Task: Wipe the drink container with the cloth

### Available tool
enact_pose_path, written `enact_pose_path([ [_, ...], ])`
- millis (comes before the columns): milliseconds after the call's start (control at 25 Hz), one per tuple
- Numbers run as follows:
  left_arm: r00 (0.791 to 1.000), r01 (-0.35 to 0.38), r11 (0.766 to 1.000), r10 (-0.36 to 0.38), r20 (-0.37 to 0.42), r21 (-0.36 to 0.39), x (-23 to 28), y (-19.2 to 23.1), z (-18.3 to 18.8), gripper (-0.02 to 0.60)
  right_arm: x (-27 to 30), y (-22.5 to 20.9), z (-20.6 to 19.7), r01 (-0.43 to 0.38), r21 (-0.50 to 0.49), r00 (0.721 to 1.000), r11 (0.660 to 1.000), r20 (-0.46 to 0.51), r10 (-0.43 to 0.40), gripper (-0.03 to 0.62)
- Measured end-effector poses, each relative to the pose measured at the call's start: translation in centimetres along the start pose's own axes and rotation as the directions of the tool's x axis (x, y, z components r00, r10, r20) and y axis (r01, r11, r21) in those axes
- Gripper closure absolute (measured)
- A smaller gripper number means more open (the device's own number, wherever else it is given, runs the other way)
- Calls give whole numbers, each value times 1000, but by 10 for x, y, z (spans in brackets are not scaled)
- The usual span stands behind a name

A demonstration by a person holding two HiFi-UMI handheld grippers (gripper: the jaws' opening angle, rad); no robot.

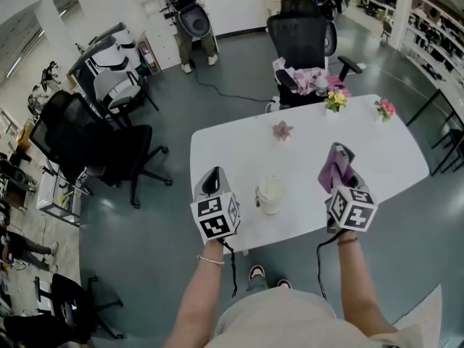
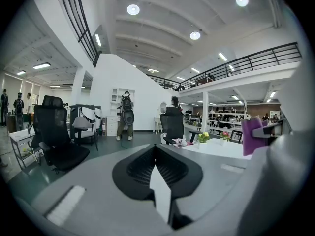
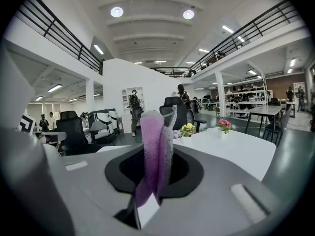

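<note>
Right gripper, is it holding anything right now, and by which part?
Yes. The right gripper is shut on the purple cloth, pinching a bunched fold of it; the rest sticks up past the jaws. The left gripper is shut and empty.

We see an open-plan hall with a glossy dark grey floor (image 1: 239, 71) and white walls. A white table (image 1: 391, 158) stands near, bearing three small flower pots (image 1: 335, 100). A black office chair (image 1: 301, 38) stands at its far side, and more black chairs (image 1: 101, 151) stand to the left. A railed mezzanine (image 2: 246, 63) runs beneath round ceiling lights (image 2: 133, 9).
</note>
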State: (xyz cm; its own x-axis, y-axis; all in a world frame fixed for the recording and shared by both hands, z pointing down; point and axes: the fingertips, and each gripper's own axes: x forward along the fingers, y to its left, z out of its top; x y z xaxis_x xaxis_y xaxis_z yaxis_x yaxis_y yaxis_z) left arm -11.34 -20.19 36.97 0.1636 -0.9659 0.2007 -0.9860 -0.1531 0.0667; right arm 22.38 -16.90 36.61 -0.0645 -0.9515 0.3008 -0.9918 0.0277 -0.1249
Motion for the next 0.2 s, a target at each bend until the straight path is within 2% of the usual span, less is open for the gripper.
enact_pose_path([
  [200,1000,0,1000,0,-6,-5,1,2,-2,581,1,-1,-4,1,3,1000,1000,-15,-1,531],
])
